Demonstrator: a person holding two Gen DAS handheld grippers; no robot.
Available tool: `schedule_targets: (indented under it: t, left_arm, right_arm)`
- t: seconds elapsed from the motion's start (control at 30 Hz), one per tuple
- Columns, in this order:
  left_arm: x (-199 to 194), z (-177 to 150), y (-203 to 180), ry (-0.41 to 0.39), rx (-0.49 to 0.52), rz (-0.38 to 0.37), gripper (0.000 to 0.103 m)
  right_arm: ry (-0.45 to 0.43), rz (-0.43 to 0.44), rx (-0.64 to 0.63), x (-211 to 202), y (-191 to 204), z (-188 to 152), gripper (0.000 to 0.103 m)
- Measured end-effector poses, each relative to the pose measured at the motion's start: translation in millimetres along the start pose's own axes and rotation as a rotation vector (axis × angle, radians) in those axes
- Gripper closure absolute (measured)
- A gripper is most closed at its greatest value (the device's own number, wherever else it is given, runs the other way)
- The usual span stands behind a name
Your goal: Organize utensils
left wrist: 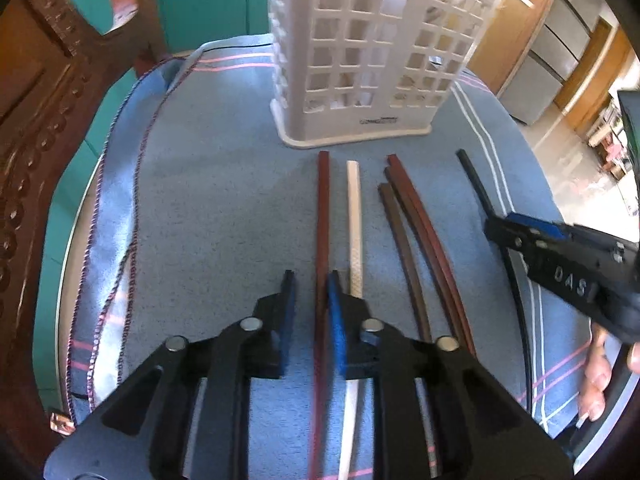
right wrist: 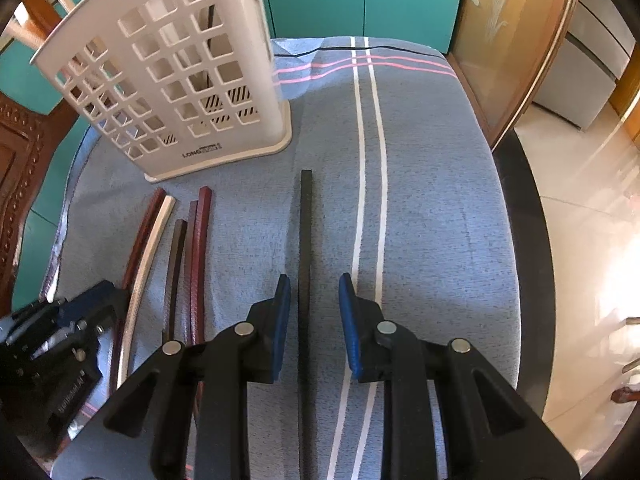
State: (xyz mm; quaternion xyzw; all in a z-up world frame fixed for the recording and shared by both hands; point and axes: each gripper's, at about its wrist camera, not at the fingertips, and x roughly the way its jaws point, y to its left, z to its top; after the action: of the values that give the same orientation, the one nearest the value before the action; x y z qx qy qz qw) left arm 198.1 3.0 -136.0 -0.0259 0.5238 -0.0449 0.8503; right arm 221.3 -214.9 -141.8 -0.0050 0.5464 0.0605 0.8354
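Both grippers line up for a pick. The left gripper (left wrist: pixel 312 280), jaws parted, straddles the red chopstick (left wrist: pixel 323 216); the right gripper (right wrist: pixel 314 284), equally unclenched, brackets the black chopstick (right wrist: pixel 305 240) (contact unclear). Next: close, lift, carry to the white basket (right wrist: pixel 168 80).

The table wears a blue cloth (right wrist: pixel 432 208), matt and nubbly, woven with white and pink stripes. At 12 o'clock in the left wrist view stands a pale plastic basket (left wrist: pixel 360 60), smooth with a faint sheen. The dark red chopstick (left wrist: pixel 323 208) looks lacquered, the cream chopstick (left wrist: pixel 354 208) matt (finely patterned toward its lower end), the black chopstick (right wrist: pixel 306 240) dull. Each claw has black plastic arms, rough blue pads (right wrist: pixel 282 316) and shiny metal pins.
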Motion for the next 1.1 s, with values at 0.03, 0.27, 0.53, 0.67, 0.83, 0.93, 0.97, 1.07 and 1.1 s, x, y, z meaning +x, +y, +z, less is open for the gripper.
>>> schedule_targets:
  t: [0.03, 0.27, 0.53, 0.67, 0.83, 0.93, 0.97, 1.07, 1.1]
  left_arm:
    - [0, 0, 2, 0.003, -0.011, 0.005, 0.095]
    - [-4, 1, 9, 0.012, -0.047, -0.014, 0.095]
    - [8, 14, 8, -0.005, -0.021, 0.032, 0.080]
    - [13, 22, 1, -0.014, 0.017, 0.075, 0.076]
    - [19, 31, -5, -0.020, 0.047, 0.110, 0.072]
    - [19, 34, -6, -0.022, 0.052, 0.117, 0.071]
    - [19, 35, -7, -0.023, 0.057, 0.121, 0.071]
    - [20, 37, -8, -0.021, 0.063, 0.125, 0.071]
    - [20, 37, -8, -0.020, 0.062, 0.123, 0.071]
  right_arm:
    - [-0.001, 0.001, -0.009, 0, 1, -1, 0.078]
    - [0.019, 0.074, 0.038, -1, -1, 0, 0.097]
    - [-0.017, 0.019, 0.004, -3, 6, 4, 0.075]
    - [-0.037, -0.069, -0.070, 2, 20, 1, 0.075]
    - [-0.056, -0.097, -0.098, 2, 35, -1, 0.075]
    - [-0.054, -0.078, -0.079, 2, 32, 0, 0.075]
    - [-0.051, -0.074, -0.077, 2, 32, 1, 0.075]
    - [-0.047, -0.070, -0.081, 3, 24, 10, 0.075]
    - [-0.046, -0.069, -0.082, 3, 23, 10, 0.079]
